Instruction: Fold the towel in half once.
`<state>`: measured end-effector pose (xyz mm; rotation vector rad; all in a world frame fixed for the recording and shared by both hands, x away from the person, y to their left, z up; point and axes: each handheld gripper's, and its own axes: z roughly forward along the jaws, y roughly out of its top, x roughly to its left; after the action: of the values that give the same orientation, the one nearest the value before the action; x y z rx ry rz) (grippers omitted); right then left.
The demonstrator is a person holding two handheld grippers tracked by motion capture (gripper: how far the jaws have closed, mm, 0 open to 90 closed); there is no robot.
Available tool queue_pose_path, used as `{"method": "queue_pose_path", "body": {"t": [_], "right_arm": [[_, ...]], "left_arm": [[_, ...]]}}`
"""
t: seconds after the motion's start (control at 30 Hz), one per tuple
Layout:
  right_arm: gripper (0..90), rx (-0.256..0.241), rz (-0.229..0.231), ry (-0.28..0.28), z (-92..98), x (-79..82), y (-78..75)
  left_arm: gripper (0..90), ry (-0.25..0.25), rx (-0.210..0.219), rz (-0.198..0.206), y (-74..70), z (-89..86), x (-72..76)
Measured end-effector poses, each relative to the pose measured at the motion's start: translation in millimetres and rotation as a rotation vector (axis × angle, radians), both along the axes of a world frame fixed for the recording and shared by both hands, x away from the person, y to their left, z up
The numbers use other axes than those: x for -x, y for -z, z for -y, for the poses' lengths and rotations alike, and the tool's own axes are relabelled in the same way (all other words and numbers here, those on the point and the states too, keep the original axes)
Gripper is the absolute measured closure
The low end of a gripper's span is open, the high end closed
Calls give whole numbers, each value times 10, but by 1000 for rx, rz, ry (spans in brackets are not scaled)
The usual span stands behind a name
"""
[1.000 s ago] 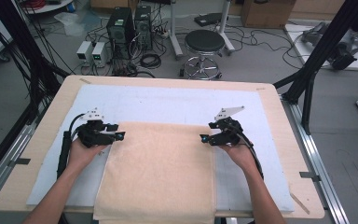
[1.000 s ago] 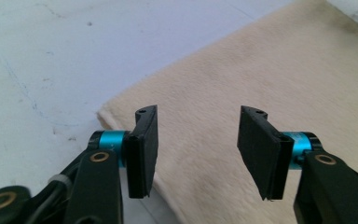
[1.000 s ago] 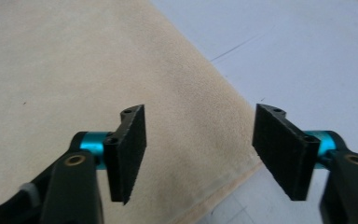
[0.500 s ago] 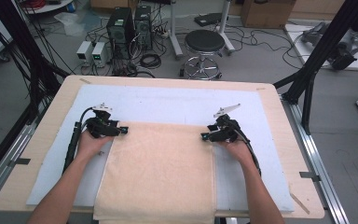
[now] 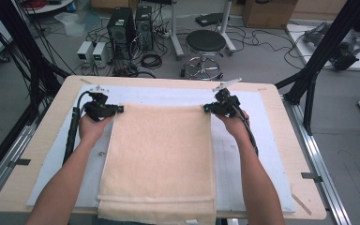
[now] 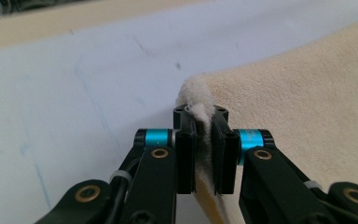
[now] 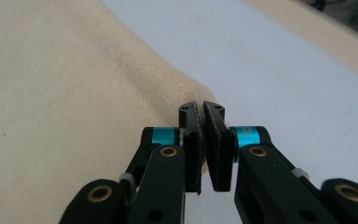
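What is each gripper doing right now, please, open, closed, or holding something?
Left gripper: closed on the far left corner of the towel.
Right gripper: closed on the towel's far right corner.

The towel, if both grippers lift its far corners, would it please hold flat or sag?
Likely sag: the towel bunches softly between the left gripper jaws. Its terry pile probably grips well, so the right gripper should not slip. The doubled near edge suggests some weight.

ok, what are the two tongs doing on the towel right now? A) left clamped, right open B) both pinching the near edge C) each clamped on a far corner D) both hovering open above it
C: the left tongs and the right tongs are each shut on a far corner of the towel.
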<state>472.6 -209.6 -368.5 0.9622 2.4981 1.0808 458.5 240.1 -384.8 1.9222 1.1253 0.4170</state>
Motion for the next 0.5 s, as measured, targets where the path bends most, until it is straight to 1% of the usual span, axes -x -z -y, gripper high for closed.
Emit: {"method": "queue_pose_path", "body": {"t": [0.03, 0.07, 0.1, 0.13, 0.17, 0.2, 0.23, 0.27, 0.3, 0.33, 0.37, 0.4, 0.43, 0.47, 0.5], "right_arm": [[862, 12, -3, 19, -17, -56, -53], [849, 22, 7, 32, -27, -113, -99], [791, 24, 24, 49, -34, -157, -133], [705, 33, 34, 78, -39, -190, -146], [659, 37, 38, 97, -35, -213, -138], [619, 30, 23, 100, -24, -221, -118], [579, 29, 15, 92, -14, -225, -97], [560, 35, -1, 74, -3, -208, -68], [537, 40, 10, 61, 10, -176, -50], [493, 38, -5, 49, 20, -155, -42], [466, 36, -24, 43, 23, -137, -44], [457, 31, -32, 32, 23, -107, -58], [450, 20, -31, 21, 21, -71, -82], [449, 9, -17, 10, 9, -21, -111], [449, -2, 10, -3, -5, 46, -142]], "left_arm": [[818, -5, 3, 13, -77, 14, -47], [810, -8, -8, 24, -141, 25, -87], [773, -23, -15, 40, -171, 45, -114], [677, -37, -28, 45, -182, 62, -130], [611, -32, -39, 41, -177, 61, -133], [601, -16, -46, 33, -165, 49, -132], [592, 8, -53, 10, -138, 30, -124], [569, 23, -58, 0, -114, 10, -106], [552, 31, -56, 0, -89, -16, -70], [546, 33, -47, 9, -59, -46, -27], [533, 35, -30, 12, -33, -79, 18], [519, 34, -14, 15, -12, -107, 65], [504, 38, -8, 21, 2, -132, 117], [490, 46, -3, 31, 8, -156, 172], [483, 53, 12, 39, 9, -177, 231]]}}
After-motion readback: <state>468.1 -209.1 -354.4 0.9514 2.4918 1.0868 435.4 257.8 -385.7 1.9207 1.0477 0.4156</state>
